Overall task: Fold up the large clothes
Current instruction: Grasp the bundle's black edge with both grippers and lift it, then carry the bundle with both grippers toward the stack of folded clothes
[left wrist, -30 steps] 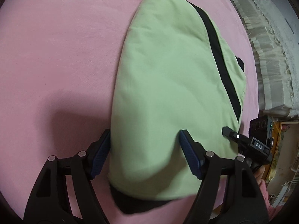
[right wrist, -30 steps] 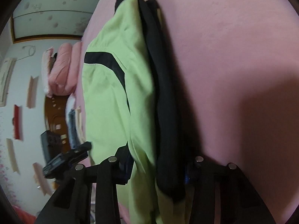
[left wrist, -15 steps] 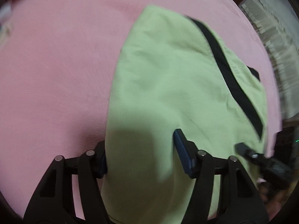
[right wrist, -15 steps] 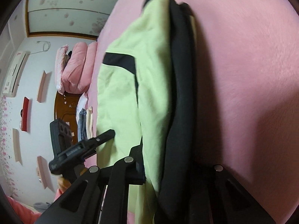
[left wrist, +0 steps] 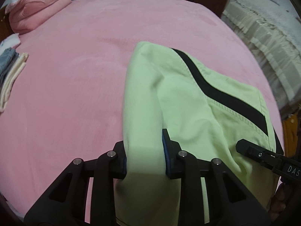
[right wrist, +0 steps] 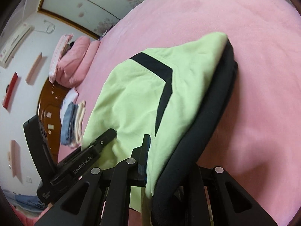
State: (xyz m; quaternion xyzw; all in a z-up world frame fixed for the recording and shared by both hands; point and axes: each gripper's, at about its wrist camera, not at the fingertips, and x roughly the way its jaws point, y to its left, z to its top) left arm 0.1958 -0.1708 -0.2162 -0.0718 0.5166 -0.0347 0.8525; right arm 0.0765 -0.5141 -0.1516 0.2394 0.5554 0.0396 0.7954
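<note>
The light-green cotton garment with black stripes point(left wrist: 188, 101), already partly folded, is raised off the pink plush bed point(left wrist: 75, 75), its near edge clamped by the just-closing left hand-held gripper point(left wrist: 144, 158) and the clenched right hand-held gripper point(right wrist: 165, 162). 1 further fold seems left.

Black grippers point(left wrist: 144, 156), blue-padded jaws

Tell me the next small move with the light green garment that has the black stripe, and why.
Probably carry the gripped near edge forward over the far part. Both the left gripper and right gripper have just closed on the light green black-striped garment, and its near end hangs lifted off the pink bed cover while the far end rests there.
</note>
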